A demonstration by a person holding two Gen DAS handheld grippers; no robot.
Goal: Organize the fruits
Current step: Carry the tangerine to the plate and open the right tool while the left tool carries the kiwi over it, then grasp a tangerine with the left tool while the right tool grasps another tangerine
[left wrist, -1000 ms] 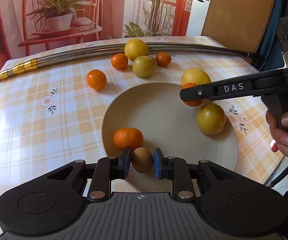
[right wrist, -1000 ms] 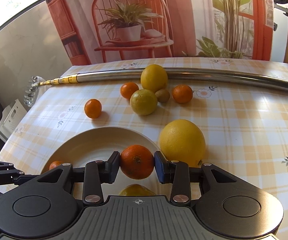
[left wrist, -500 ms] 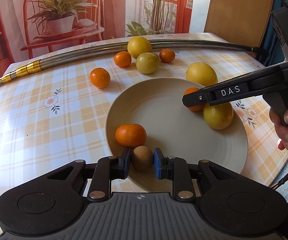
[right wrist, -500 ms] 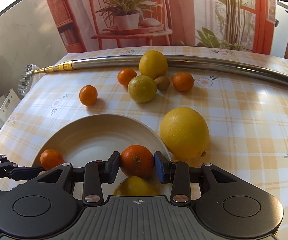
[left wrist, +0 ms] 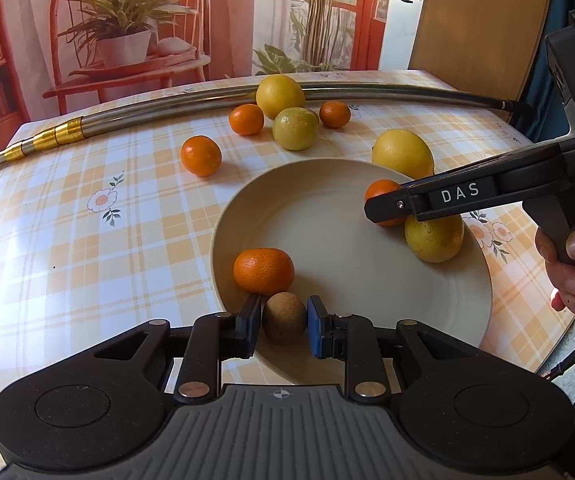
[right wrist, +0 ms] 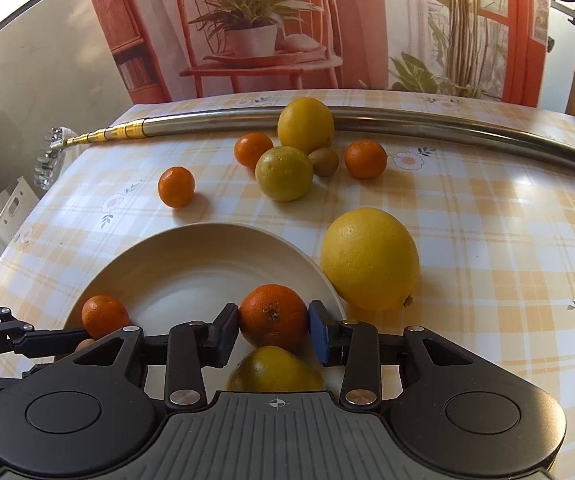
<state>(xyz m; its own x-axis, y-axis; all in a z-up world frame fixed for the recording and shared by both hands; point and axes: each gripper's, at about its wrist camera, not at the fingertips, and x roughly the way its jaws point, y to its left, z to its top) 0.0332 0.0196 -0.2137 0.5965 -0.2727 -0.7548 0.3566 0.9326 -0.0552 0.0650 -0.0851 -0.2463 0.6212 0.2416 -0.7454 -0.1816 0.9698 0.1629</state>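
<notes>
At bottom centre of the left wrist view, the left hand-held gripper (left wrist: 283,320) pinches a brown kiwi (left wrist: 283,317), long axis upright, on the near rim of the cream plate (left wrist: 327,208). Right of it, the right hand-held gripper (right wrist: 273,322), lettered "DAS", pinches a tangerine (right wrist: 273,316). Only its own view shows a second kiwi (right wrist: 324,161) far back on the table (right wrist: 487,220).

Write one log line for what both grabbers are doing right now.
left gripper: around kiwi, over plate | right gripper: around orange, over plate | rest of fruit: on table
</notes>
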